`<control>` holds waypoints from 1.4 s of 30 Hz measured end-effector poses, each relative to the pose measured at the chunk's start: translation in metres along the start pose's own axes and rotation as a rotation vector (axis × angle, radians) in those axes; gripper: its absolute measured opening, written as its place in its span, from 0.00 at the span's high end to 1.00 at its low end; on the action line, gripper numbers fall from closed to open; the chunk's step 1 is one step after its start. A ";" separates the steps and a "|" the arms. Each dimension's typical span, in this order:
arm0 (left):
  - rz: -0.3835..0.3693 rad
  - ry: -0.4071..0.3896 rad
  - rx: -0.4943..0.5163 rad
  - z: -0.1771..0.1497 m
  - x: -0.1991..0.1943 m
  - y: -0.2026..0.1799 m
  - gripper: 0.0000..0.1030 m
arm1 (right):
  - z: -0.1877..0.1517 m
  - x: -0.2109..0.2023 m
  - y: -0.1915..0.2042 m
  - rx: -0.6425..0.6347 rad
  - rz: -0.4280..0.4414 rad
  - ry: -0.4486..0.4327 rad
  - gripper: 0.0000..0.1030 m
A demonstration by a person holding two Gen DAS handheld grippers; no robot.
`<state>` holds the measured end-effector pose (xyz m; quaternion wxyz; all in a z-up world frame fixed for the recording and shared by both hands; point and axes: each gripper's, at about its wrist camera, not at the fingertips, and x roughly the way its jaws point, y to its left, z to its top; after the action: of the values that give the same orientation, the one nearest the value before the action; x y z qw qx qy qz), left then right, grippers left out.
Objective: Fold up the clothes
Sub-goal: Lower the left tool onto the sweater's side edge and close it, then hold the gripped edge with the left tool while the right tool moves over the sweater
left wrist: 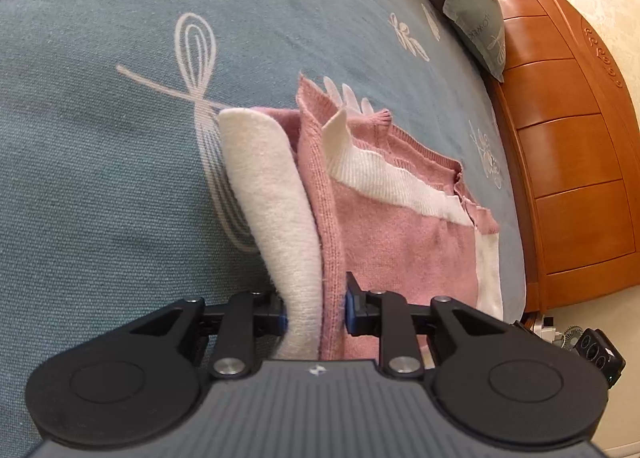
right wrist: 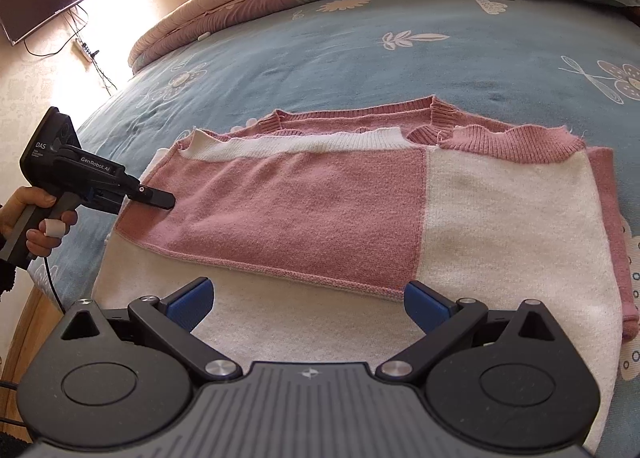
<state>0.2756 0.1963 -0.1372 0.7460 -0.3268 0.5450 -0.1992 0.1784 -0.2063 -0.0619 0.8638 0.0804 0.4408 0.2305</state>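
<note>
One pink-and-white sweater [right wrist: 360,210] lies partly folded on the bed [right wrist: 320,58]; left claw [left wrist: 316,312] is clamped on its edge, right claw [right wrist: 308,304] hovers spread apart over it

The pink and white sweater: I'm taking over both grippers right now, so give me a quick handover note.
Left gripper: jaws closed on the sweater, pinching its pink and white edge.
Right gripper: jaws open, empty, over the sweater's near white edge.
The sweater lies on the blue bedsheet, partly folded: a pink panel is already laid across the white body.
Left to do: carry over the edge held by the left gripper, then finish the remaining folds and smooth it.
</note>
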 end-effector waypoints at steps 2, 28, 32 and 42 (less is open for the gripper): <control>-0.014 -0.006 -0.015 0.001 0.001 0.003 0.73 | 0.000 0.000 0.001 0.002 0.008 -0.004 0.00; 0.152 -0.014 0.156 -0.005 0.005 -0.030 0.75 | 0.055 0.079 0.036 0.178 -0.001 -0.103 0.00; 0.139 -0.017 0.153 -0.005 0.004 -0.028 0.75 | 0.075 0.092 0.031 0.177 -0.020 -0.122 0.00; 0.144 -0.017 0.180 -0.007 0.003 -0.031 0.75 | 0.084 0.104 0.035 0.121 -0.065 -0.098 0.00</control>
<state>0.2720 0.1706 -0.1188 0.7893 -0.2203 0.5406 -0.1904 0.2871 -0.1213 -0.0751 0.8849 0.1293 0.4133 0.1712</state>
